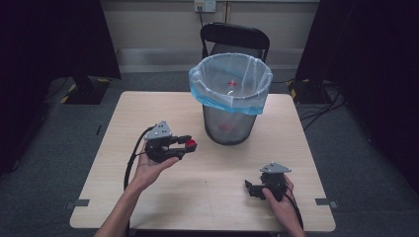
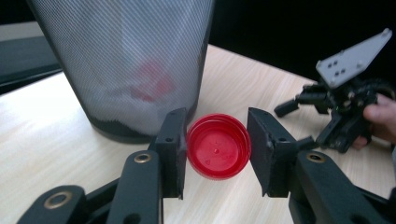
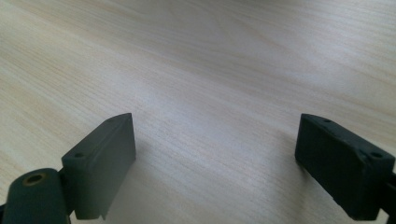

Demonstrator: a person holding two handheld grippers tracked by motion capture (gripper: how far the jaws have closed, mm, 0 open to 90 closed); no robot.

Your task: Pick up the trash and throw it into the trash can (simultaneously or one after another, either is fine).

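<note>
Seen from the high view, the left gripper (image 1: 187, 146) hangs above the pale wooden table (image 1: 148, 108) with a small round red plastic bottle cap (image 1: 190, 144) pinched at its tips, just beside the black wire-mesh waste bin lined with a clear blue-edged plastic bag (image 1: 230, 96); the cap sits well below the bin's rim, so a straight push forward would likely knock it against the mesh wall rather than drop it inside. The right gripper (image 1: 249, 187) rests low near the table's front edge, well apart from the bin, and a black folding chair (image 1: 235, 42) stands behind the table. In the left gripper view, the jaws press on opposite sides of the cap (image 2: 218, 146), whose open hollow faces the camera; the grip falls on a thin, smooth, curved rim, and any easing of the squeeze or a jolt on the lift could, by this reading, let the cap slip or pop out onto the table. The mesh wall of the bin (image 2: 121, 56) rises close behind it, with something red dimly showing inside. In the right gripper view, the jaws stand wide apart over bare wood grain (image 3: 201, 93), holding nothing.
</note>
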